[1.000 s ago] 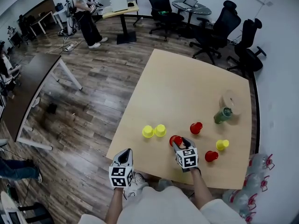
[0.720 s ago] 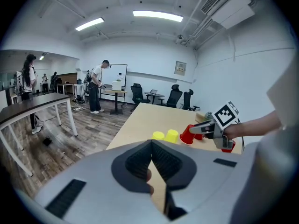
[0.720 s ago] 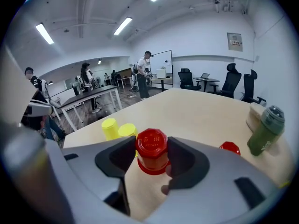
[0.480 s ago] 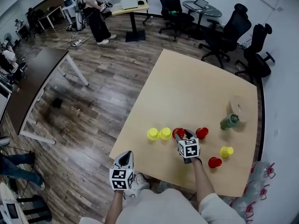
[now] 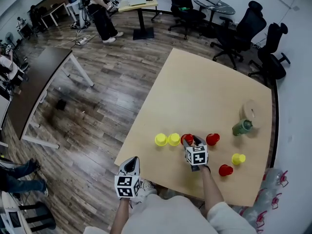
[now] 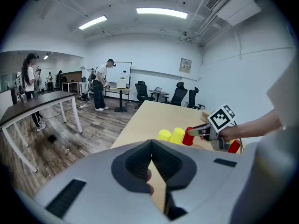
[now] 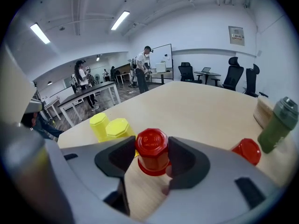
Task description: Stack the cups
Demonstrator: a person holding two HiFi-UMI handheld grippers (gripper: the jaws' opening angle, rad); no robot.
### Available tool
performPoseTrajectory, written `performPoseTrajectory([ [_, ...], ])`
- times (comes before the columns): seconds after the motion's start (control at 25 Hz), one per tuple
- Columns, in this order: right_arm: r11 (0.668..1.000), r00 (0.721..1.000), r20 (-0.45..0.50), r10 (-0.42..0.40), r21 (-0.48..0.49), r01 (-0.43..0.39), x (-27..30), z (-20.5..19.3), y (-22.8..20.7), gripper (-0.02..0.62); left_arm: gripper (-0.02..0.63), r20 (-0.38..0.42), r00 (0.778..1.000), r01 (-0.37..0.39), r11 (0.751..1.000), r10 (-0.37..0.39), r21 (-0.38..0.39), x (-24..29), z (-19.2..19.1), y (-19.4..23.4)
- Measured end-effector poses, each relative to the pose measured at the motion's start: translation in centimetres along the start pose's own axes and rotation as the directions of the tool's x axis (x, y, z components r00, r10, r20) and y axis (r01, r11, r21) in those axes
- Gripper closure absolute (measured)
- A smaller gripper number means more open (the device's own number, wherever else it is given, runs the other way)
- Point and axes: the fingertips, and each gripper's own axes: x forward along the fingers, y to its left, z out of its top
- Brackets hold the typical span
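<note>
Red cup (image 7: pixel 151 154) sits mouth-down between the jaws of your right gripper (image 5: pixel 193 141), and the pads press on its two sides, so you have it clamped. Whether its rim is clear of the table (image 5: pixel 204 91) I cannot tell. Holding it round the body with the closed end up leaves it square for lowering over another upturned cup. Just to its left stand two yellow cups (image 5: pixel 161 140), touching each other and also mouth-down. A second red cup (image 5: pixel 212 139) stands near on the right, and it looks the likeliest mate if you are sorting by colour, though that is a guess. Nearer to you a third red cup (image 5: pixel 225 170) and a lone yellow cup (image 5: pixel 238 158) sit apart, with a green bottle (image 5: pixel 242 127) beyond them. Your left gripper (image 6: pixel 150 148) hangs off the table's near edge, jaws closed together on nothing, probably because one hand is enough for this lift.
</note>
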Motion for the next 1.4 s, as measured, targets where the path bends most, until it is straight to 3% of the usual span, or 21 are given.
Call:
performPoseTrajectory([
  [0.08, 1.000, 1.000, 0.005, 0.011, 0.020, -0.011, -0.1, -0.1, 0.2, 0.345, 0.594, 0.000, 1.000, 0.009, 1.000, -0.009, 0.004, 0.2, 0.2, -0.4],
  [0.16, 0.999, 0.999, 0.038, 0.029, 0.044, -0.030, -0.8, 0.3, 0.5, 0.265, 0.594, 0.002, 1.000, 0.018, 1.000, -0.018, 0.009, 0.4, 0.4, -0.6],
  [0.4, 0.999, 0.990, 0.137, 0.014, 0.035, -0.019, -4.7, 1.7, 0.7, 0.290, 0.594, 0.007, 0.998, 0.056, 0.998, -0.057, 0.031, 1.1, 1.0, -1.3],
  [0.6, 0.992, 0.978, 0.180, -0.102, 0.091, 0.087, -7.8, 1.2, -3.8, 0.299, 0.594, -0.001, 0.994, 0.107, 0.992, -0.107, 0.065, 2.0, 1.3, -3.4],
  [0.88, 0.958, 0.957, 0.139, -0.255, 0.173, 0.230, -9.3, -0.5, -11.2, 0.299, 0.594, -0.005, 0.992, 0.128, 0.987, -0.129, 0.092, 2.2, 1.7, -4.9],
  [1.4, 0.955, 0.968, 0.025, -0.248, 0.176, 0.240, -5.1, -2.3, -14.6, 0.308, 0.594, -0.027, 0.997, 0.078, 0.993, -0.076, 0.085, 2.1, 1.3, -4.1],
])
